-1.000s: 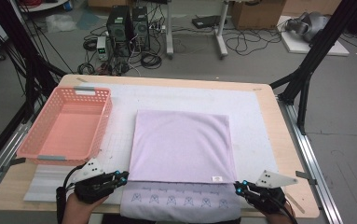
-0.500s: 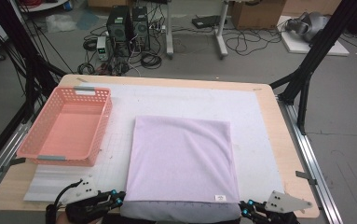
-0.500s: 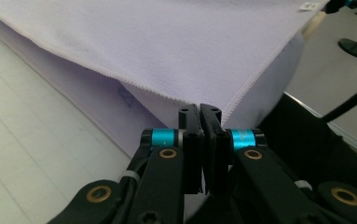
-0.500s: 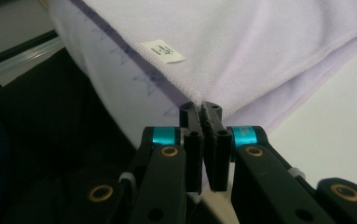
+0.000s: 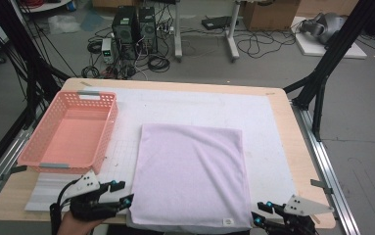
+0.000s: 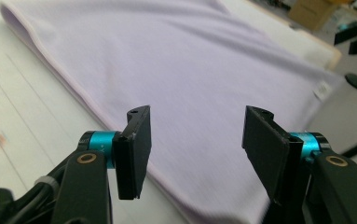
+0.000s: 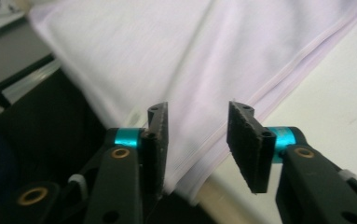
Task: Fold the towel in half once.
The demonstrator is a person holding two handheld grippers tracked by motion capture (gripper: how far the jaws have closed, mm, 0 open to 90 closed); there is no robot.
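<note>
- Pink plastic basket (image 5: 70,129) sits on the left side of the table (image 5: 292,147), well apart from the cloth, w/ the white mat (image 5: 185,105) under everything. Nothing stands btw your grippers and the cloth.
- Lavender folded cloth (image 5: 190,176) lies flat mid-table, toward your side; its near edge hangs a bit past the table's front edge, small white tag (image 5: 227,221) by the near right corner.
- Open room: bare mat all around the far and right sides of the cloth, plus a strip btw basket and cloth's left edge.
- Your left gripper (image 5: 121,193) is right at the near left corner, jaws apart, just opened up, nothing clamped; in the left gripper view (image 6: 195,135) the cloth edge runs below the gap.
- Your right gripper (image 5: 263,213) is by the near right corner, jaws also just opened, apart, holding nothing (image 7: 197,140); cloth hem lies under them.
</note>
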